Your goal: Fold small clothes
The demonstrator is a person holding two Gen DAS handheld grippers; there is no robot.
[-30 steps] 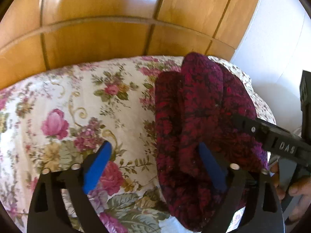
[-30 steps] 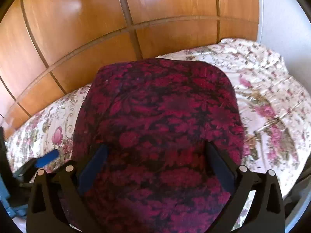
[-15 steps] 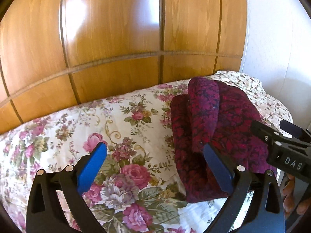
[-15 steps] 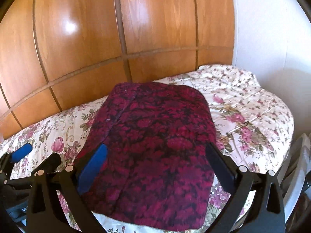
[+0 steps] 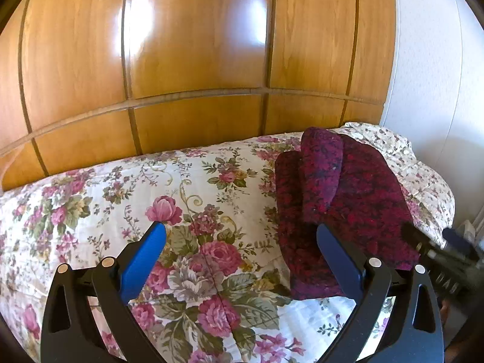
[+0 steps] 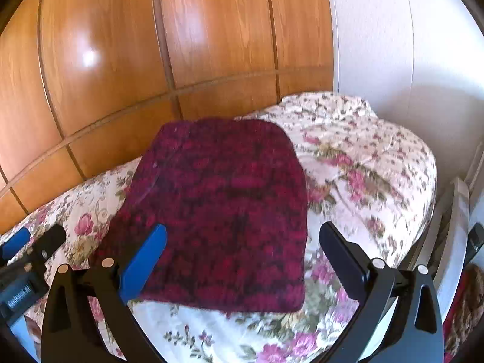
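The dark red knitted sweater (image 6: pixel 224 211) lies folded on the flowery bedspread (image 5: pixel 187 211), near the bed's far end by the white wall (image 6: pixel 393 45). In the left wrist view a folded strip of the sweater (image 5: pixel 320 172) lies along the top of the pile.

The left gripper (image 5: pixel 240 243) is spread wide, with nothing between its blue pads (image 5: pixel 142 260). Its jaws have just been opening a little more. A second ago its right finger sat right over the sweater. Now the whole gripper is pulled back and up, so more of the bed and the shiny wooden wardrobe (image 5: pixel 193 60) shows, and the sweater looks smaller and sits off to the right.

The right gripper (image 6: pixel 242 243) is spread wide too and pinches nothing. A second ago the sweater filled its view, lying between the two fingers. Now the gripper is farther back and the full folded shape shows, with bedspread on its right side. The sweater itself lies the same way as before.

Each gripper peeks into the edge of the other's view.
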